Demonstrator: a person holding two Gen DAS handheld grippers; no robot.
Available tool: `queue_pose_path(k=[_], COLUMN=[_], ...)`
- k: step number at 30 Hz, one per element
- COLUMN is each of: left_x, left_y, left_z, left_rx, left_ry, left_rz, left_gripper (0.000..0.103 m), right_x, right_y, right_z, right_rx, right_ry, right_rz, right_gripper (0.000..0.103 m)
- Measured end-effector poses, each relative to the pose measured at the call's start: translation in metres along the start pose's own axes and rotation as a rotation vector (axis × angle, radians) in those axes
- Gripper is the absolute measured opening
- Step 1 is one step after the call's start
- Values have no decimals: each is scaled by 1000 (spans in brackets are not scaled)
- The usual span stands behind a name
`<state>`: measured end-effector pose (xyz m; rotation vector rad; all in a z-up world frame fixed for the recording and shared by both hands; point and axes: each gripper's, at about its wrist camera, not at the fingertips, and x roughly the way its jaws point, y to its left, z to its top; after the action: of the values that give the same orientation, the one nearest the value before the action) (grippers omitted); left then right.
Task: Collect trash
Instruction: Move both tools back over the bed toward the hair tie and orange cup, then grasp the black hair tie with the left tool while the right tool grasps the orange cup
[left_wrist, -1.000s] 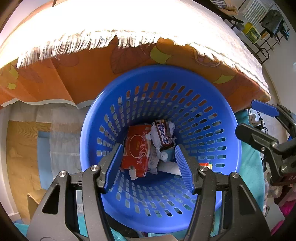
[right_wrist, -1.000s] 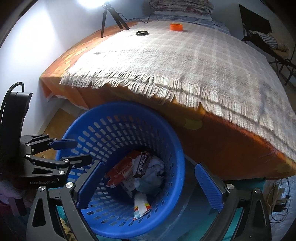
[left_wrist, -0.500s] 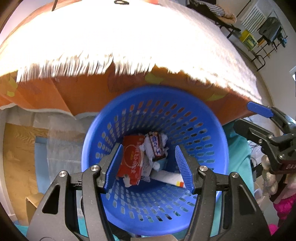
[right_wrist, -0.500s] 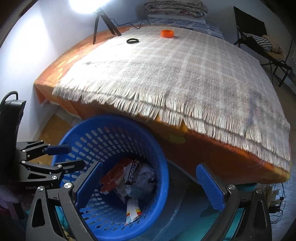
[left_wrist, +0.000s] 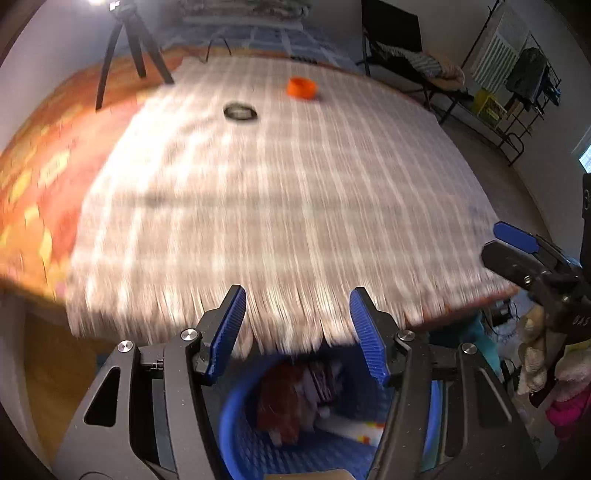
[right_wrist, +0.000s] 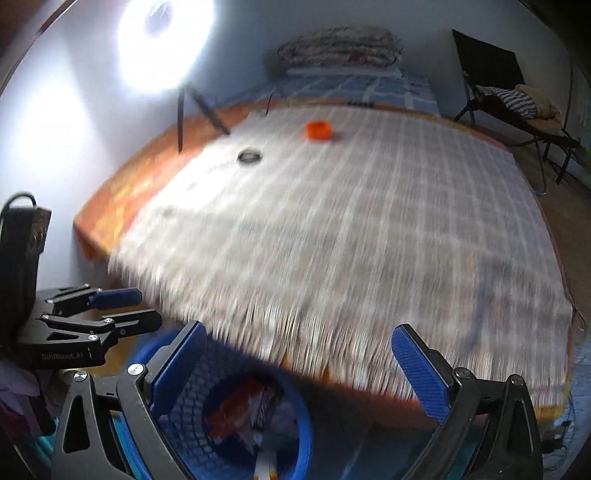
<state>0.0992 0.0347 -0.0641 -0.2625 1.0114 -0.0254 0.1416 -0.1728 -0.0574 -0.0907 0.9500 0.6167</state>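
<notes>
Blue basket (left_wrist: 236, 435) cut off below, checked blanket (left_wrist: 280, 206) motion-blurred

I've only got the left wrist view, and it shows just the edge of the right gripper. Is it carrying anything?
Observer: No. The right gripper is open, with nothing between its fingers.
Operator: And mine, seen from outside?
Observer: The left gripper shows side-on, jaws apart and empty.
Operator: Where's the basket from over there?
Observer: The blue basket lies below the right gripper's left finger, with trash inside.

both wrists overlook the bed (left_wrist: 295, 184)
</notes>
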Motion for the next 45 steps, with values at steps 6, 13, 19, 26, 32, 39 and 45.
queue_pose_path(k=[6,13,19,26,32,39,45], left_x=[17,40,67,91,114,130,135], left_y=[18,30,41,55,61,61,60], left_z=[43,86,117,143,159,167,171], left_rx=[-17,-19,-33,-45,-29,4,24], left_ry=[-25,-49,-54,-71,-65,-70,-81], left_rz=[1,10,6,36,53,50,55], left_gripper=[60,60,60,60,51,41,28], right_x=[7,36,64,103,143,182,204], right_y=[-11,-13,-13,-14,-21,-19,-13], right_z=[43,92,125,160,184,200,211], right_rx=[-13,-56,-79,-88,-64,-66,-83], right_ry=[-87,-107,-89,-91,-61,-29,-20], right_rz=[-24,-54,-37,-38,-21,-5,-22], right_gripper=[102,102,101,98,90,81,79])
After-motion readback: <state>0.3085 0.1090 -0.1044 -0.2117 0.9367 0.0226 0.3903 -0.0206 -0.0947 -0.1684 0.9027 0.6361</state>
